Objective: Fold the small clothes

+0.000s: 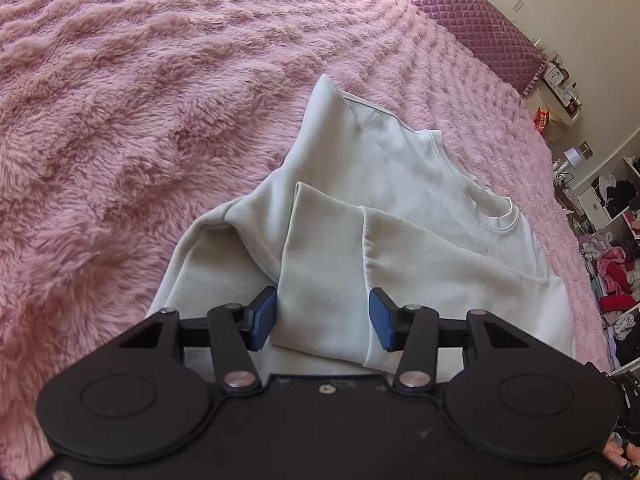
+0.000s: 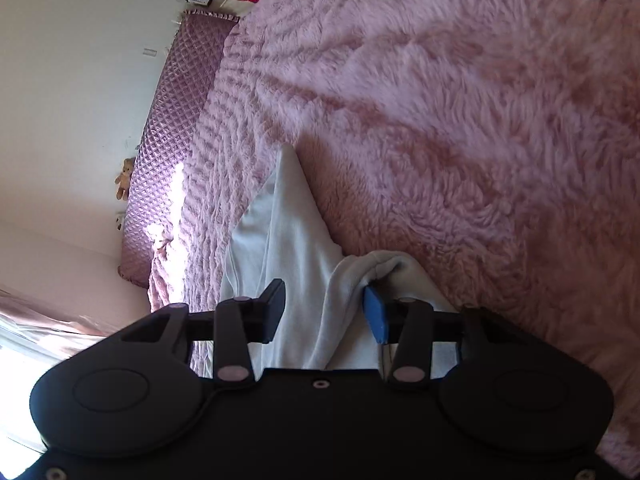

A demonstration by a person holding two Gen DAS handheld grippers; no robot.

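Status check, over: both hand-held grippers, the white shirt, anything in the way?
Left hand-held gripper open, straddling a fold of the white shirt. Right hand-held gripper open over bunched cloth. Pink blanket beneath; nothing blocking.

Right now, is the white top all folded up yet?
Not yet. Done: a sleeve already lies folded across the white top on the fluffy pink blanket. In hand: cloth sits between the left gripper and the right gripper. Left: the body is spread out and needs folding smaller.
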